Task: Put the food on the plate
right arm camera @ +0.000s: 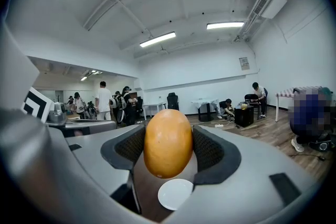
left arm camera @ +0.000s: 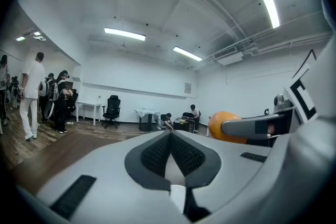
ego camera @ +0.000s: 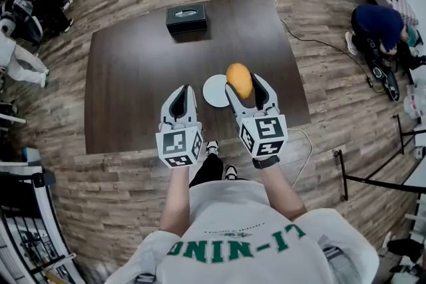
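My right gripper (ego camera: 245, 89) is shut on an orange, egg-shaped piece of food (ego camera: 239, 80), held in the air above the dark table (ego camera: 133, 70). Seen from the right gripper view, the food (right arm camera: 168, 142) fills the gap between the black pads, and the small white plate (right arm camera: 175, 193) lies below it on the table. The plate (ego camera: 214, 90) sits near the table's front edge, just left of the held food. My left gripper (ego camera: 180, 100) hovers to the plate's left, shut with nothing in it; its pads (left arm camera: 157, 152) meet in the left gripper view, where the food (left arm camera: 224, 126) shows at right.
A black box (ego camera: 186, 17) stands at the far middle of the table. A cable (ego camera: 313, 42) runs over the wooden floor at right. A person crouches at the far right (ego camera: 376, 26), and others sit or stand at the room's left (ego camera: 26, 3).
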Tool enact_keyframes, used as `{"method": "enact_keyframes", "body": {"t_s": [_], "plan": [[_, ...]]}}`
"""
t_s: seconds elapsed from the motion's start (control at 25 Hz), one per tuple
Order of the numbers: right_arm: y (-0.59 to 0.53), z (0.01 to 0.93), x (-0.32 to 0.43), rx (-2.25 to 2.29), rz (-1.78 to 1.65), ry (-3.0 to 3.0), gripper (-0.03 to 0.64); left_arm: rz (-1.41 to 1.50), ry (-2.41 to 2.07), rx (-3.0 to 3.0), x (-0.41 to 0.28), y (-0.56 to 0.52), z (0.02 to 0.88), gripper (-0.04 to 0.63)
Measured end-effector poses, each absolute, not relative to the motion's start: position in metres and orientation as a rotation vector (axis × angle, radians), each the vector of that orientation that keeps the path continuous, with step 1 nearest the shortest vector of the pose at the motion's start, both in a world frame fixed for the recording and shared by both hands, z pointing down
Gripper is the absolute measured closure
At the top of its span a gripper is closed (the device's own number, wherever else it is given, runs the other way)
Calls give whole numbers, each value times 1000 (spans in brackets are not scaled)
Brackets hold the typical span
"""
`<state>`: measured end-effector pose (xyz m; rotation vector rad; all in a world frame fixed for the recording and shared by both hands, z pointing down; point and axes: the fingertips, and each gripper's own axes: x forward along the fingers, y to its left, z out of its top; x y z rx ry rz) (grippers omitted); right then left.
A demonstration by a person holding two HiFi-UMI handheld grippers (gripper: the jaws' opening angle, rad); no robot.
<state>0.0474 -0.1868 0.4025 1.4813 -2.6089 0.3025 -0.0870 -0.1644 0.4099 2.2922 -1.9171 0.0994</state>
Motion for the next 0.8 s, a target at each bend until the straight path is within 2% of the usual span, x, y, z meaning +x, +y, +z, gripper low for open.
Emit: {"method": "enact_keyframes", "body": {"t_s": [0.8], "plan": [[-249, 461, 21, 1458, 474, -2516, 321, 77, -1772, 2303, -108, -234, 451, 583]]}}
